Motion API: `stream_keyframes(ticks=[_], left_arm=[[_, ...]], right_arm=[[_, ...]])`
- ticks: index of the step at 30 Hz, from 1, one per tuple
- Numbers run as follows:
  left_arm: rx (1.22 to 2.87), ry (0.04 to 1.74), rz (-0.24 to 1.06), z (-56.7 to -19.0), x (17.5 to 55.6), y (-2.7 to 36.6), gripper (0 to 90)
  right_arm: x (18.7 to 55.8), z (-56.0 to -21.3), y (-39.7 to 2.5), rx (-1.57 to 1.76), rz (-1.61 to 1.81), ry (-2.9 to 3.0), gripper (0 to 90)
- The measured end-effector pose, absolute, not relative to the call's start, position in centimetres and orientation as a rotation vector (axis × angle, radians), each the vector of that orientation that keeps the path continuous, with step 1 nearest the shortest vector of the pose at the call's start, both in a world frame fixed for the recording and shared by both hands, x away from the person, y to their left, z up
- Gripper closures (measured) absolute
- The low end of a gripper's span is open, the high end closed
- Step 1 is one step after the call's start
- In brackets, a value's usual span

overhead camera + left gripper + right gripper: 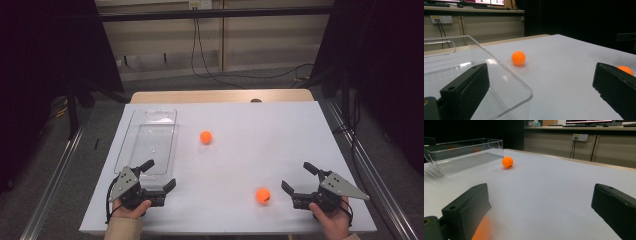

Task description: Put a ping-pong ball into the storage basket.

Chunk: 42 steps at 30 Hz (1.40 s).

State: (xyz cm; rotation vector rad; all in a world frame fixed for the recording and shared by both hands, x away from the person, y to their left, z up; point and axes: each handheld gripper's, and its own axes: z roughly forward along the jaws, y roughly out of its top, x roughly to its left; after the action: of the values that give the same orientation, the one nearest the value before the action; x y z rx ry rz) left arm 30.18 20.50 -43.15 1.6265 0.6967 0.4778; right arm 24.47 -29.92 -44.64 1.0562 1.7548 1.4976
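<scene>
Both grippers spread wide, nothing held.
Right gripper (300, 181) just beside near orange ball (263, 195); left gripper (159, 176) at clear tray (147, 141) corner.

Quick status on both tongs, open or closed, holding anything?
Left tongs: open, empty, beside the clear tray.
Right tongs: open, empty, near an orange ball.

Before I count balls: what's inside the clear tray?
The clear tray looks empty. Both orange balls lie on the table outside it: far ball, near ball. Its near corner is covered by the left gripper.
</scene>
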Motion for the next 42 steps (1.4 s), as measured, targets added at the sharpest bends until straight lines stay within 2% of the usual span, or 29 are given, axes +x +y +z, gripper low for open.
stream_keyframes(ticks=[42], left_arm=[[1.684, 0.606, 0.376, -42.5, 30.6, 15.2, 0.8]], right_arm=[[24.6, -44.6, -29.8, 1.056, 1.507, 1.759, 1.0]])
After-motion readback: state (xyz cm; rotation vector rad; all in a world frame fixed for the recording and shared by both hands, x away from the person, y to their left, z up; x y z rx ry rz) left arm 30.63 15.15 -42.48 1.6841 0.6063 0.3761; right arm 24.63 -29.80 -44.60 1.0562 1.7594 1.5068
